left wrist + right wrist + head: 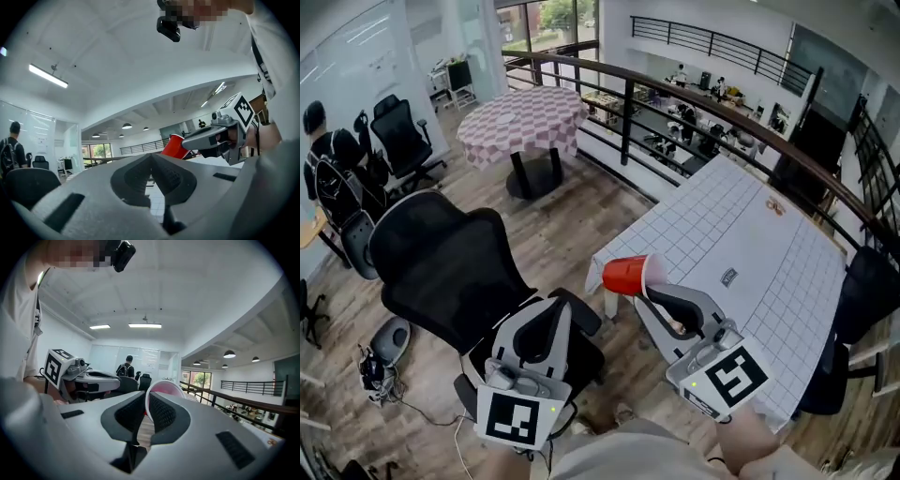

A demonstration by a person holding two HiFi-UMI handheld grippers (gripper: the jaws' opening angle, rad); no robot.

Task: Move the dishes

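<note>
A red plastic cup [623, 276] with a white inside lies on its side in the air, its rim pinched in my right gripper [652, 287] just off the near corner of the white grid-cloth table [750, 234]. In the right gripper view the cup [165, 389] sticks out past the pads, whose jaws are shut on its rim. My left gripper [551, 314] hangs to the left, above a black office chair [441, 262]; its jaws [151, 158] meet with nothing between them. The left gripper view shows the cup [172, 146] at the tip of the right gripper [187, 142].
A round table with a checked cloth [525, 122] stands farther back. A dark railing [675, 94] runs behind both tables. More office chairs and a person [323, 150] are at the left. A grey device and cables [389, 342] lie on the wooden floor.
</note>
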